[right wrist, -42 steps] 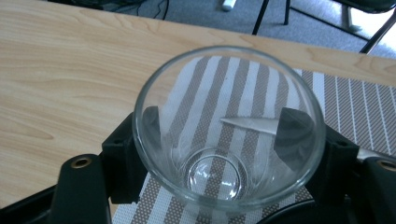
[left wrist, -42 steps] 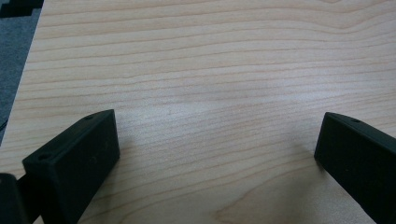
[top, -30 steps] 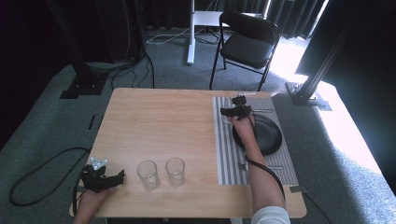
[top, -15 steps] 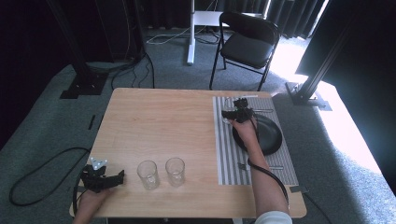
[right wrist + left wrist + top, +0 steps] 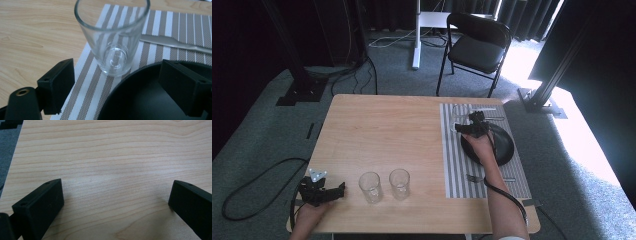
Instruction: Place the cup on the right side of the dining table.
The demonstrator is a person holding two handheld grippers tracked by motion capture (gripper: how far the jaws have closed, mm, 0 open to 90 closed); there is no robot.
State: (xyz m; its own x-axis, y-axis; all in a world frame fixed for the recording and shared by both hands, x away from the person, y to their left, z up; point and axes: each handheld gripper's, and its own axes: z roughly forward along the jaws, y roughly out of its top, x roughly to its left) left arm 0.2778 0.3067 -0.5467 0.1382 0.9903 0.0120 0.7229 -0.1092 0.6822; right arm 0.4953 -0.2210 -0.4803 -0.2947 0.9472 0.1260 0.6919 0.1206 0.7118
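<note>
My right gripper [image 5: 117,87], jaws wide and empty, faces the glass [image 5: 112,37] on the striped mat [image 5: 160,22]; next I'd close around it. My left gripper [image 5: 319,190] rests open at the counter's near-left corner.

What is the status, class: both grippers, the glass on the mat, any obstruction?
Left gripper open, over bare table. Right gripper open, glass ahead, upright on striped mat. Black plate crowds right jaw.

Bare wood is lying open across the table [image 5: 382,130] left of the striped placemat [image 5: 452,165]. Two glasses [image 5: 384,186] are standing near its front edge. On the placemat, a glass [image 5: 112,37] is crowding the black plate [image 5: 140,100], touching its rim.
</note>
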